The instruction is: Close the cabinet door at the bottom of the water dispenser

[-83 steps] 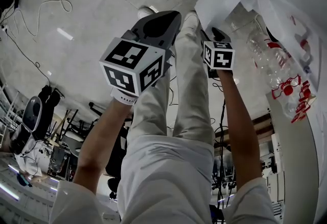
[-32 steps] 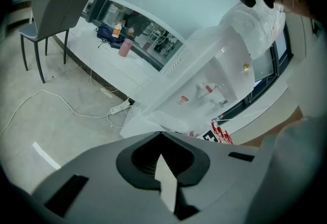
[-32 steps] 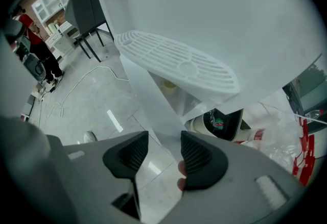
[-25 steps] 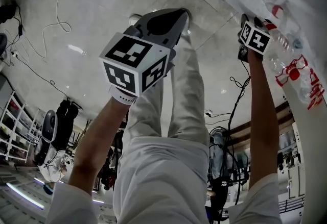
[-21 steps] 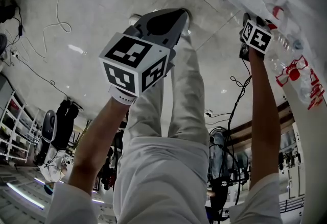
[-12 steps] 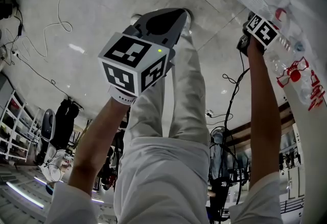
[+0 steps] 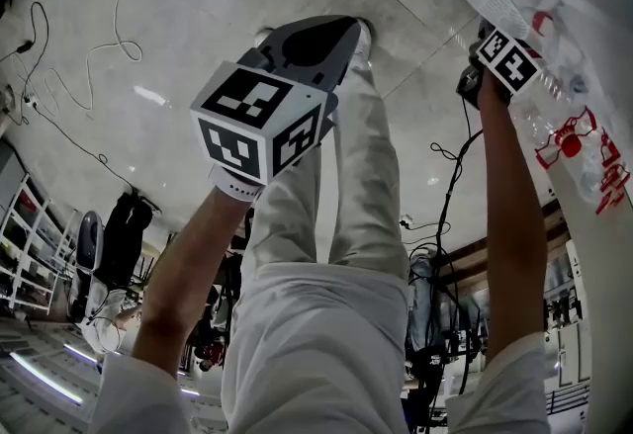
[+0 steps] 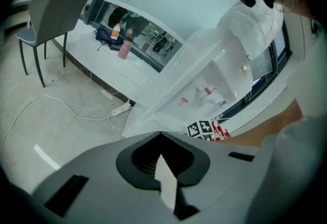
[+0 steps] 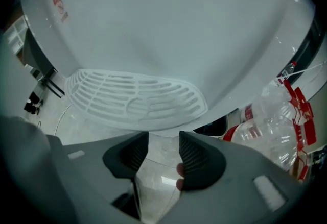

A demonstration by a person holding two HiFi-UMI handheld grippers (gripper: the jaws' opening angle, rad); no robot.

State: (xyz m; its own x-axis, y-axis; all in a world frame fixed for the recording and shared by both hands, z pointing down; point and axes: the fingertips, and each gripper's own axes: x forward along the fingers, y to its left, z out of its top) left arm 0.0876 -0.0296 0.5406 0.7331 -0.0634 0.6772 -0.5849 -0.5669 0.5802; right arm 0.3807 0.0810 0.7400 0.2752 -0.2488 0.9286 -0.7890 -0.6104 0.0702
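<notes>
Tiled floor | right tool spread, risen to cabinet door | left tool closed, unmoved

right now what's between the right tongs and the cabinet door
Nothing: the right gripper view shows only floor between the open right tongs and cabinet door.

Glossy tiled floor; grey chair stands near a white cable.

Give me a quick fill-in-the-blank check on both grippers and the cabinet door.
1. The right gripper holds nothing; its fingers stand ___.
2. The left gripper has its fingers ___.
3. The white cabinet door ahead of the right gripper has an oval ___.
4. The clear bottles beside it carry ___ labels.
Missing: apart; shut; grille; red.
</notes>
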